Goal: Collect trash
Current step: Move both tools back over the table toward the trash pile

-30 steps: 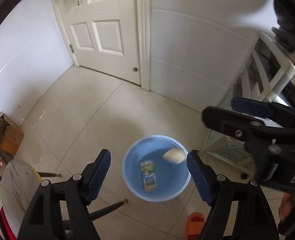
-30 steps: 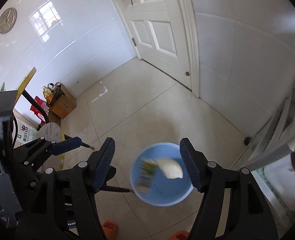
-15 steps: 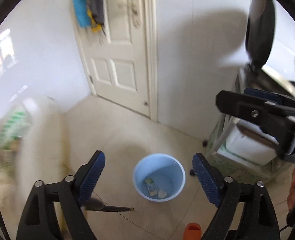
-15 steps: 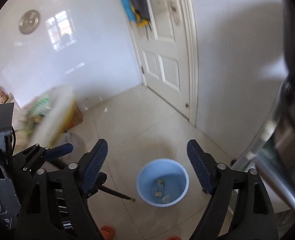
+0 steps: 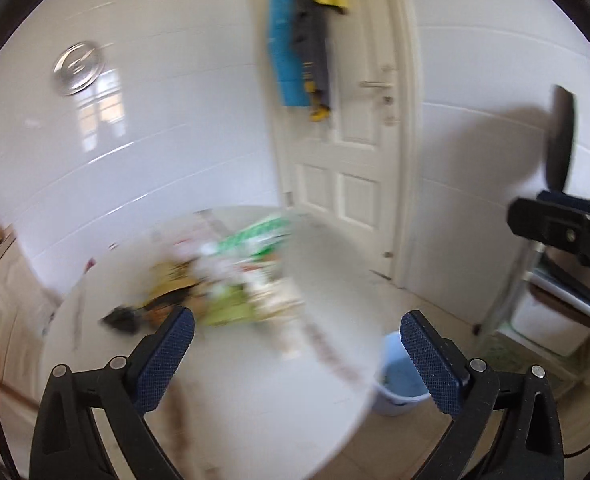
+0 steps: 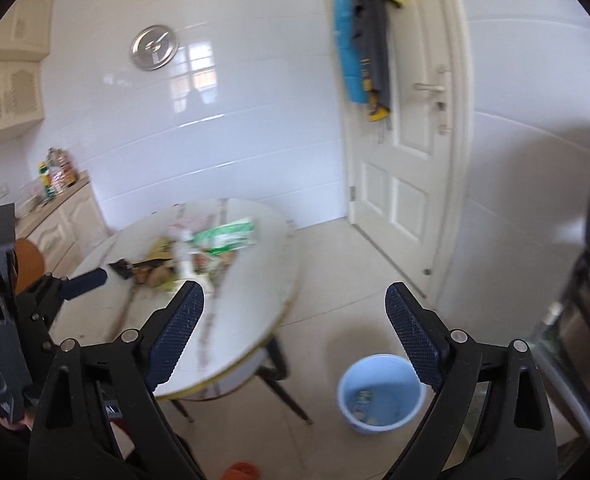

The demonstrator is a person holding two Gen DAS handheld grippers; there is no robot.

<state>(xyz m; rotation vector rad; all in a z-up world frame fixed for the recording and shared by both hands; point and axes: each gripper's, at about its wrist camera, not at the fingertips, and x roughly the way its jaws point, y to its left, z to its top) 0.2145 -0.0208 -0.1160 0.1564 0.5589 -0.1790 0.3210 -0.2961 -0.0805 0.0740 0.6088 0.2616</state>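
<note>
Both grippers are opening with nothing between the jaws: the left gripper (image 5: 297,354) hangs over the round white table (image 5: 255,392), and the right gripper (image 6: 295,334) spans the table's edge and the floor. Blurred trash (image 6: 199,256) lies piled on the table's far half, well apart from both. The blue bucket (image 6: 379,392) stands on the floor beside the table, a carton (image 6: 361,400) at its bottom.

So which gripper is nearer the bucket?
Right. The right gripper, jaws opening and empty, hangs above the bucket on the floor; the left gripper, also opening empty, is over the table beside it.
</note>
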